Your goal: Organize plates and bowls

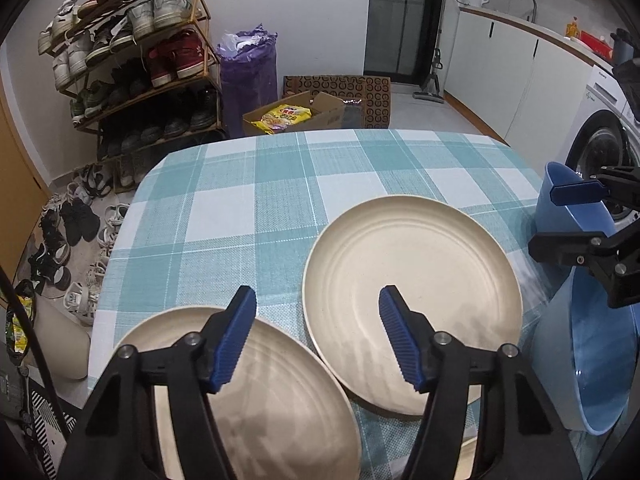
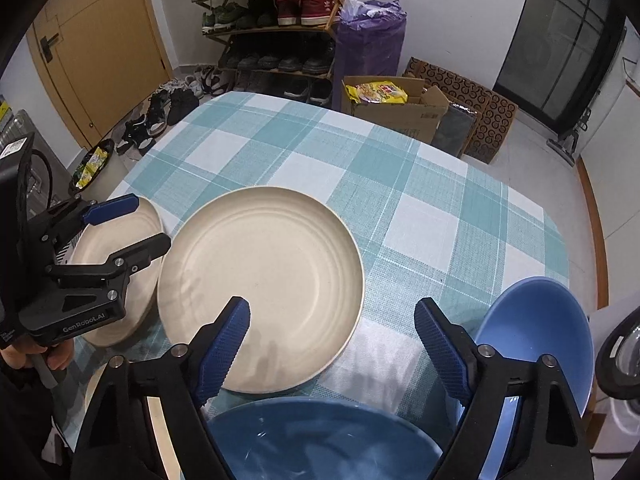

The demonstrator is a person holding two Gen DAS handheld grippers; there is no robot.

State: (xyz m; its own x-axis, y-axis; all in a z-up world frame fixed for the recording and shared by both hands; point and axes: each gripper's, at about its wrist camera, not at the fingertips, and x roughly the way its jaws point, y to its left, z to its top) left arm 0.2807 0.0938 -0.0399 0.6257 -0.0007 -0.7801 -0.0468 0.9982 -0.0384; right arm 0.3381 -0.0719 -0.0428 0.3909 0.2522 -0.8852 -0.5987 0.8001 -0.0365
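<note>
Two cream plates lie on the checked tablecloth: one in the middle (image 1: 412, 300) (image 2: 260, 292) and one at the near left (image 1: 256, 400) (image 2: 116, 256). Two blue bowls stand at the right edge: a far one (image 1: 568, 208) (image 2: 536, 328) and a near one (image 1: 600, 360) (image 2: 320, 444). My left gripper (image 1: 316, 336) (image 2: 132, 224) is open and empty, hovering over the gap between the plates. My right gripper (image 2: 332, 344) (image 1: 556, 220) is open and empty above the near bowl.
The table (image 1: 280, 200) has bare cloth at the far half. Beyond it stand a shoe rack (image 1: 136, 60), a purple bag (image 1: 248, 72), a cardboard box (image 1: 296, 116) and shoes on the floor. A washing machine (image 1: 600, 152) is at the right.
</note>
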